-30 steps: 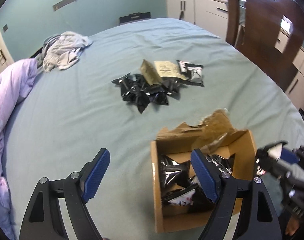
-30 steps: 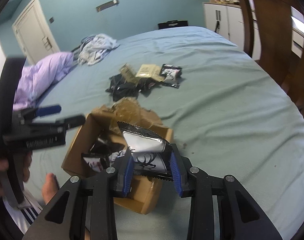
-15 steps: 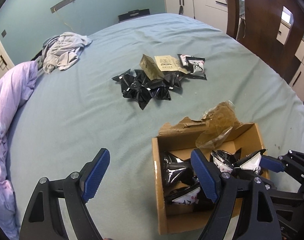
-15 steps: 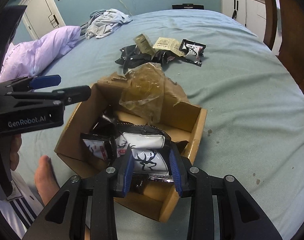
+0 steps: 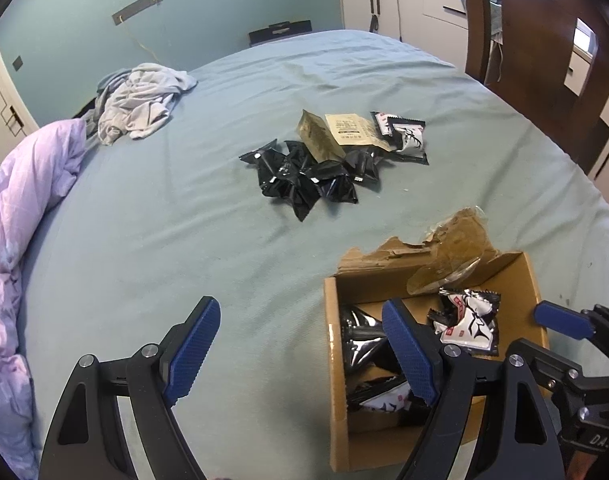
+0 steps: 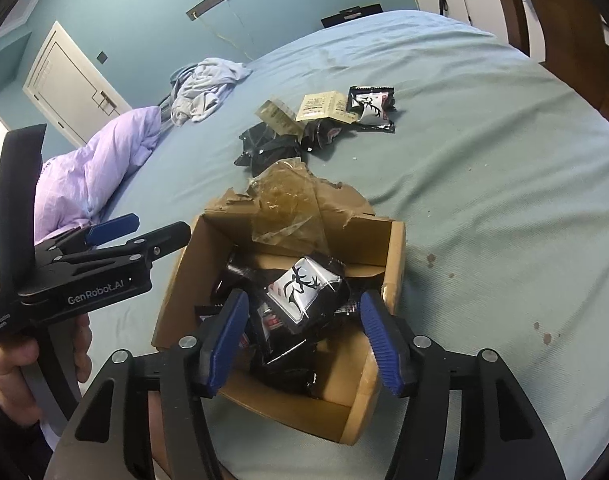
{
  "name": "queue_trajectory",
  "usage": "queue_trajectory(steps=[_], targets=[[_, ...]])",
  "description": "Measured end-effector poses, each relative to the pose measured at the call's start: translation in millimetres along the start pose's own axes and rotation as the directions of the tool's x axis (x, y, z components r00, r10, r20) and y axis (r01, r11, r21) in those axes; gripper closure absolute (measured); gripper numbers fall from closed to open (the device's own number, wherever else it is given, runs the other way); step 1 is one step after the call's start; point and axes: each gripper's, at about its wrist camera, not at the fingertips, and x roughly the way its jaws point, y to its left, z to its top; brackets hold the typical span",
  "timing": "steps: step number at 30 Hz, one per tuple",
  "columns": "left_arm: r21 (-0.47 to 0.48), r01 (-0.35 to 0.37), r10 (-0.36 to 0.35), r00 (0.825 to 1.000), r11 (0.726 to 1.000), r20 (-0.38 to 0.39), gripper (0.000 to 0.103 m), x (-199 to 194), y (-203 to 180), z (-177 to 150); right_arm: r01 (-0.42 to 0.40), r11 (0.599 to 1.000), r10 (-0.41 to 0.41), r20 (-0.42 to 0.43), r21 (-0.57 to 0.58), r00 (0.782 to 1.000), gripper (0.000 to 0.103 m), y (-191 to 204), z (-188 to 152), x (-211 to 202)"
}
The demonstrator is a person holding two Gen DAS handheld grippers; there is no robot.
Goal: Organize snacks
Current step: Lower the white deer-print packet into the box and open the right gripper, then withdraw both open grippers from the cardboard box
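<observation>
Packets (image 6: 304, 300) in box (image 6: 392, 256); pile (image 5: 304, 176) behind.

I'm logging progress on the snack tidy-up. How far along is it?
Partly done. Several packets already lie in the cardboard box, the deer-print packet on top. Both the right tool and the left tool are open and hold nothing. A pile of packets remains on the bed.

The left gripper (image 5: 300, 354) is held with its jaws spread wide, the blue pads (image 5: 192, 346) angled toward 1 and 11 o'clock, and nothing is gripped. The right gripper (image 6: 304, 344) is likewise parted, its fingers aimed toward 12 o'clock. At 8 o'clock in the right wrist view, the left hand (image 6: 14, 364) is seen wrapped around its handle.
</observation>
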Motion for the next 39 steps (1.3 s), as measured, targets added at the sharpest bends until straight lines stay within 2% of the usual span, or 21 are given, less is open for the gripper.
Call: queue_trajectory(steps=[7, 11, 17, 20, 23, 27, 30, 35, 39], targets=[[0.027, -0.032, 0.031, 0.999, 0.999, 0.035, 0.019, -10, 0, -2, 0.081, 0.994, -0.082, -0.009, -0.072, 0.997, 0.044, 19, -5, -10], [0.01, -0.022, 0.021, 0.999, 1.0, 0.043, 0.018, -14, 5, -2, 0.134, 0.985, -0.135, -0.001, -0.105, 0.991, 0.044, 25, -6, -17], [-0.025, -0.007, 0.008, 0.999, 1.0, 0.049, 0.018, -17, 12, -1, 0.17, 0.982, -0.17, 0.005, -0.084, 0.985, 0.044, 20, -2, -38], [-0.056, 0.018, -0.016, 0.999, 0.998, 0.044, 0.018, -17, 16, 0, 0.238, 0.963, -0.235, 0.039, -0.13, 0.971, 0.044, 20, 2, -54], [-0.088, 0.047, -0.043, 0.998, 0.995, 0.042, 0.018, -17, 21, 1, 0.328, 0.934, -0.318, 0.09, -0.139, 0.944, 0.044, 19, 8, -72], [-0.131, 0.079, -0.075, 0.997, 0.988, 0.034, 0.018, -15, 27, 4, 0.303, 0.943, -0.286, 0.131, -0.137, 0.949, 0.044, 18, 14, -88], [-0.156, 0.075, -0.071, 0.997, 0.985, 0.031, 0.018, -13, 30, 6, 0.339, 0.934, -0.316, 0.183, -0.112, 0.931, 0.044, 11, 11, -89], [-0.167, 0.087, -0.087, 0.996, 0.982, 0.007, 0.018, -8, 31, 8, 0.319, 0.946, -0.31, 0.116, -0.065, 0.944, 0.044, -3, 13, -59], [-0.176, 0.087, -0.086, 0.996, 0.981, 0.009, 0.018, -7, 32, 13, 0.272, 0.96, -0.268, 0.06, -0.07, 0.962, 0.044, -14, 26, -33]])
